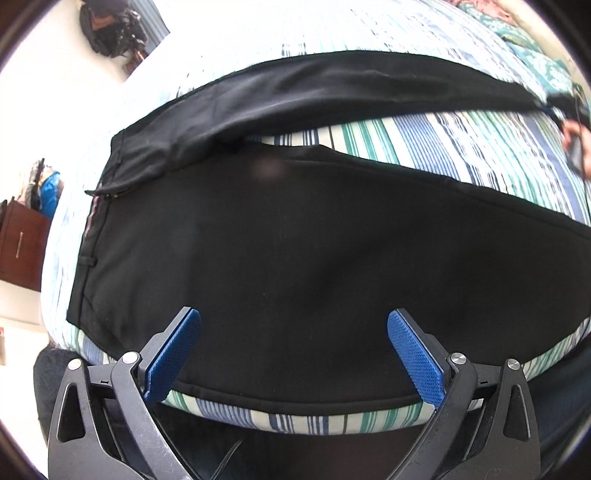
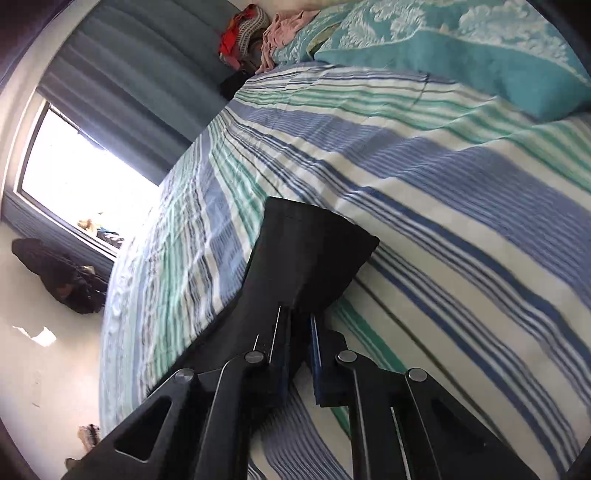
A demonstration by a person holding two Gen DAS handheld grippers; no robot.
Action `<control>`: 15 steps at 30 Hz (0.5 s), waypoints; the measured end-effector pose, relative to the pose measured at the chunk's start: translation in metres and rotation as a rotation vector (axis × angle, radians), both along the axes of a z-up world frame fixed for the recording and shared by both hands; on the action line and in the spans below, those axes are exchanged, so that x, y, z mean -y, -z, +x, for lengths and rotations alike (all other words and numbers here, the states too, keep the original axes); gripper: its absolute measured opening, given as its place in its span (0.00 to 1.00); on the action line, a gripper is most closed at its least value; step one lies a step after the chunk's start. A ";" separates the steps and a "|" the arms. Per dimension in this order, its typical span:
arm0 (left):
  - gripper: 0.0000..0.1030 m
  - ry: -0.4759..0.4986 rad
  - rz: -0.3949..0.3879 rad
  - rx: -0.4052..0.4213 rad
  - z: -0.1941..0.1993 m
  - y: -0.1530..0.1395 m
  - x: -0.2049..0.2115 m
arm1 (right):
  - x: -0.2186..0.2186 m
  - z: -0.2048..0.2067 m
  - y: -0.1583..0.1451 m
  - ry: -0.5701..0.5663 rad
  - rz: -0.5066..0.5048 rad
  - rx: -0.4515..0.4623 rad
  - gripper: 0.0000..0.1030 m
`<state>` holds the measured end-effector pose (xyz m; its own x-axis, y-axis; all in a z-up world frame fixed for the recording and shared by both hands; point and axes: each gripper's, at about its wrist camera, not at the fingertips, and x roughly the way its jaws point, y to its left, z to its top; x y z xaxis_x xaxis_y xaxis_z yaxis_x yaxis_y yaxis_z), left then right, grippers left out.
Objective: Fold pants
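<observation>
The left gripper (image 1: 293, 332) hangs over the near edge of the bed with its jaws spread wide, and its blue fingertips (image 1: 177, 347) stand to either side of the black pants (image 1: 295, 240) with nothing pressed between them. Under it the pants lie flat on the striped bedspread (image 1: 369, 144), the waistband with its belt loop toward the left of the left wrist view and the nearer leg running off to the right. The farther leg stretches away across the bed toward the upper right, split from the nearer one by a wedge of bare bedspread. The right gripper (image 2: 295, 325) has its jaws pressed together on the hem end of a pant leg, which fans out past the fingertips as a dark flap; the picture is blurred there, so the exact edge caught is hard to tell. Beyond that flap the bedspread runs in blue, green and white stripes up to a teal pillow (image 2: 461, 55) with a white pattern at the head of the bed. A heap of pink and red clothes (image 2: 258, 33) lies next to the pillow. To the left of the bed stand a bright window (image 2: 85, 173) and dark curtains (image 2: 147, 74), with a dark bag (image 2: 59, 277) on the pale floor below.
</observation>
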<state>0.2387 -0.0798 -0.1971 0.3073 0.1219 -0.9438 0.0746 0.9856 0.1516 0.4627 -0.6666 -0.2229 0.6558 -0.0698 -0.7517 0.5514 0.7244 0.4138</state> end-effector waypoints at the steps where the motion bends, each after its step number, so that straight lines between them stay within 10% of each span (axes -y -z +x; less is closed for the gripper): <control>1: 0.99 0.004 0.001 -0.008 0.001 0.003 0.000 | -0.003 -0.007 -0.001 -0.008 -0.044 -0.043 0.10; 6: 0.99 -0.022 0.015 0.043 0.026 -0.004 -0.003 | -0.009 -0.024 -0.013 -0.022 -0.250 -0.164 0.47; 15: 0.99 -0.183 0.115 0.270 0.167 -0.002 -0.047 | -0.195 0.007 -0.026 -0.633 -0.282 -0.115 0.50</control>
<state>0.4058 -0.0330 -0.1949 0.5077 0.2989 -0.8080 -0.1598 0.9543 0.2526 0.4692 -0.4713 -0.1964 0.5521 0.0969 -0.8281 0.0174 0.9917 0.1277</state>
